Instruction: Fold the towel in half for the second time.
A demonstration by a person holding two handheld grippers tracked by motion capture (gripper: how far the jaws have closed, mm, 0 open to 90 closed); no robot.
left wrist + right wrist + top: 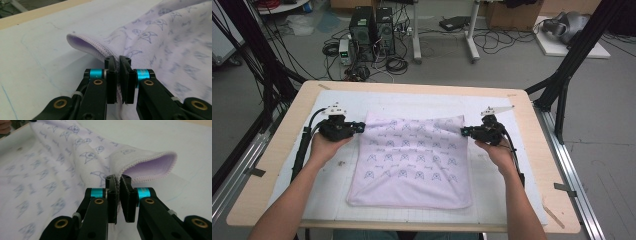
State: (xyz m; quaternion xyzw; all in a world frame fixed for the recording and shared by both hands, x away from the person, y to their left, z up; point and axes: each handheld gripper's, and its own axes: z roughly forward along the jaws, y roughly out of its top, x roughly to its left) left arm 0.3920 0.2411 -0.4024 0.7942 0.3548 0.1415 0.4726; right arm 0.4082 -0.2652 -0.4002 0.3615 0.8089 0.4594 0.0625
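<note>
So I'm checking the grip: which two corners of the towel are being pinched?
The two far corners. The left gripper pinches the far-left one, the right gripper the far-right; the towel's near corners lie flat and free.

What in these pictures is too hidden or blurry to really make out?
- Pale lilac printed cloth: its underside is hidden against the table in the high view.
- Cloth edge inside the left gripper and right gripper: covered by the black fingers.
- Printed motifs: blurred near both gripper cameras.
- Small speck on the white mat: too small.
</note>
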